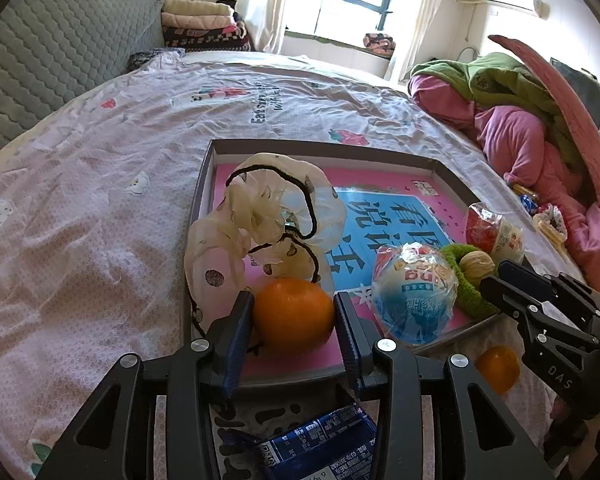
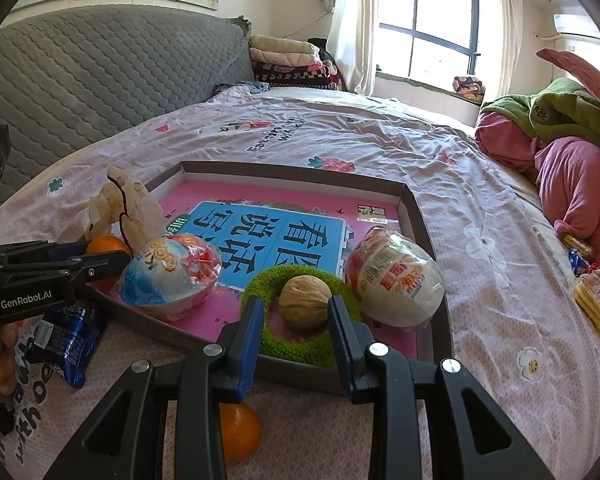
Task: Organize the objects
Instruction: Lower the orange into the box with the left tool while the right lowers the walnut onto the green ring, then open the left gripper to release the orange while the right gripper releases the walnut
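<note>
an orange (image 1: pixel 293 313) is clamped between the left gripper (image 1: pixel 294 314) fingers at the tray's (image 1: pixel 324 146) six o'clock edge; the right gripper (image 2: pixel 292 312) (fingers open, nothing held) brackets a walnut (image 2: pixel 305 303). if released carelessly, the orange may roll out.

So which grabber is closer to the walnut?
Right. The right gripper has its fingers either side of the walnut, not touching it; the left gripper is further left, around an orange.

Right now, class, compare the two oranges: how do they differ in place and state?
The gripped orange sits between the left gripper fingers over the tray; the loose orange lies on the bed sheet outside the tray, untouched. The gripped one looks larger, being nearer. Both are round and orange.
</note>
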Action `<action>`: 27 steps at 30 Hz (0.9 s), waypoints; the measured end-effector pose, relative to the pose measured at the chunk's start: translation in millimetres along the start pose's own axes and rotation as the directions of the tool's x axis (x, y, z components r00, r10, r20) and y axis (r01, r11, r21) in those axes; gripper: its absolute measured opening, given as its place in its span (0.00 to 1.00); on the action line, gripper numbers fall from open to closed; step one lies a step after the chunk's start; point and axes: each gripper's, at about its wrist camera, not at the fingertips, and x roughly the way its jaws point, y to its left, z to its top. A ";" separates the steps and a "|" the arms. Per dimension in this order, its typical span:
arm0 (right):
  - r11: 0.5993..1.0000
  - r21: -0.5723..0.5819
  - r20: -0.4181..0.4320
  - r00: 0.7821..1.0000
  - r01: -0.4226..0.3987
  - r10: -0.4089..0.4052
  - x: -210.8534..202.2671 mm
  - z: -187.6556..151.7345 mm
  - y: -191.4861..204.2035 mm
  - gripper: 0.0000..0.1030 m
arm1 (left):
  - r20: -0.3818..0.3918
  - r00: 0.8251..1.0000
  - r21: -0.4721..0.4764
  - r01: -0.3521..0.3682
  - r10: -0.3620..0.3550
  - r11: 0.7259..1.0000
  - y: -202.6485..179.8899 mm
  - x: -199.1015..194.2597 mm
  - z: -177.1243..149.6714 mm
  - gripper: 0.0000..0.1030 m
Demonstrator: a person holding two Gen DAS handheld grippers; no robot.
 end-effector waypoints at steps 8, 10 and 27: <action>1.000 0.012 -0.004 1.000 -0.003 0.003 -1.8 -0.5 -1.8 0.32 | -0.001 1.000 0.014 -0.005 0.005 1.000 -4.3 -2.0 -0.8 0.50; 1.000 0.012 -0.004 1.000 -0.002 0.002 -2.6 -0.8 -1.1 0.32 | -0.003 1.000 0.016 -0.006 0.007 1.000 -4.8 -2.1 -0.8 0.50; 0.999 0.038 0.010 1.000 -0.019 0.019 -15.3 -5.6 1.8 0.32 | -0.021 1.000 0.017 0.013 -0.013 1.000 -10.7 -11.8 -0.7 0.51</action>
